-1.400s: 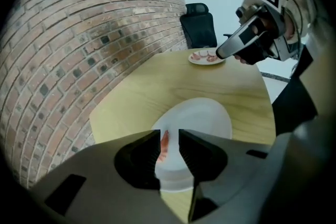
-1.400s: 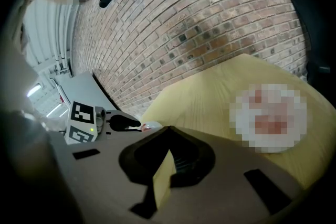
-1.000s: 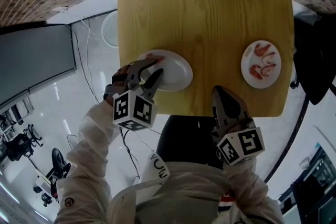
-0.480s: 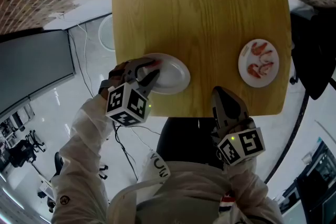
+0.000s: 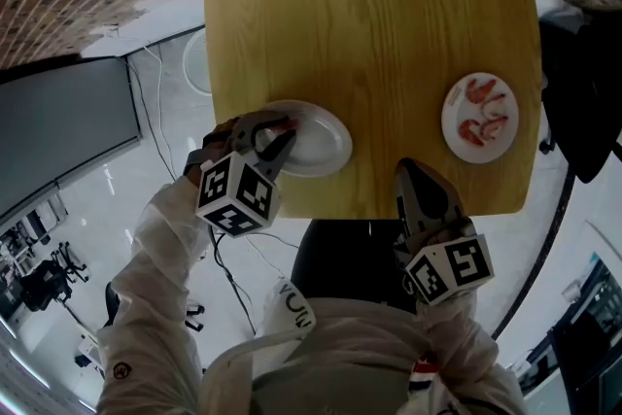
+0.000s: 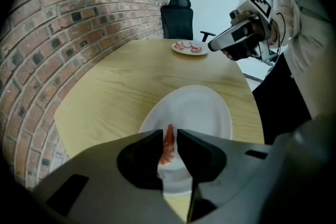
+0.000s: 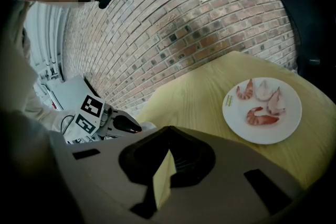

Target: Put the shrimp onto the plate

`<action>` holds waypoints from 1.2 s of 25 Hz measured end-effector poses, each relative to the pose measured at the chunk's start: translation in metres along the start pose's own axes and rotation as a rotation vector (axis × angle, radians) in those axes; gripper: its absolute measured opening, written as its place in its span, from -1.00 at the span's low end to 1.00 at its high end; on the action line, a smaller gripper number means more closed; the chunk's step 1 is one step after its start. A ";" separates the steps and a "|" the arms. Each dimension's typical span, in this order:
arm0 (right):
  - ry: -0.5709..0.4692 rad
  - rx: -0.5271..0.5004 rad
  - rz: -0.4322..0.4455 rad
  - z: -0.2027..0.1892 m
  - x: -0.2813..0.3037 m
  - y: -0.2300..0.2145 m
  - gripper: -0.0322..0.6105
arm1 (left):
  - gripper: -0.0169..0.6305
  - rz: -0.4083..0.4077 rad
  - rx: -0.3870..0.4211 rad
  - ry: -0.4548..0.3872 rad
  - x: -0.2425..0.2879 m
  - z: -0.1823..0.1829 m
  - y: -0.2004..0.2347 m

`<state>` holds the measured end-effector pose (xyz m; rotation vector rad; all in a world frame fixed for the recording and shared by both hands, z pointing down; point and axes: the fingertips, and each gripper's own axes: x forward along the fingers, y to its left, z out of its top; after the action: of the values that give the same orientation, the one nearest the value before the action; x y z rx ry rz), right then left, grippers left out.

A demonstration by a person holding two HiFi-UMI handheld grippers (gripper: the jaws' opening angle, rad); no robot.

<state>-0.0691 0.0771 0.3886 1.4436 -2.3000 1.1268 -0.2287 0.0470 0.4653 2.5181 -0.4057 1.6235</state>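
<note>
A white plate (image 5: pixel 328 141) (image 6: pixel 207 107) lies at the table's near left edge. My left gripper (image 5: pixel 276 131) (image 6: pixel 169 134) points steeply down over its near rim. One pink shrimp (image 6: pixel 168 145) shows in the narrow gap between the jaws, lying on the plate. The jaws have just been closing, and a sliver of white still shows beside the shrimp. A second plate (image 5: pixel 501 144) (image 7: pixel 265 135) on the right carries several shrimp (image 5: pixel 481 117) (image 7: pixel 261 117). My right gripper (image 5: pixel 409 176) (image 7: pixel 168 129) hovers shut and empty at the near table edge, left of that plate.
The round wooden table (image 5: pixel 379 24) stands against a brick wall (image 6: pixel 79 23). A black office chair (image 6: pixel 177 16) sits behind the far plate. Pale floor with cables (image 5: pixel 165 92) lies to the left of the table.
The left gripper's jaws have drawn closer together over the left plate's rim, with the shrimp between them. The right gripper has stayed where it was.
</note>
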 end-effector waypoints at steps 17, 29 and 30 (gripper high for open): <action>-0.004 0.026 -0.007 -0.001 -0.003 -0.006 -0.82 | -0.75 -0.011 -0.109 0.004 0.001 -0.001 -0.002; 0.002 0.015 0.006 0.000 -0.001 -0.004 -0.82 | -0.76 0.028 -0.116 -0.003 -0.001 -0.002 -0.001; 0.001 0.013 0.007 0.001 -0.001 -0.004 -0.83 | -0.76 0.032 -0.117 -0.001 -0.001 -0.002 0.000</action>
<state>-0.0653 0.0768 0.3891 1.4403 -2.3029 1.1470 -0.2308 0.0481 0.4654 2.4385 -0.5276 1.5608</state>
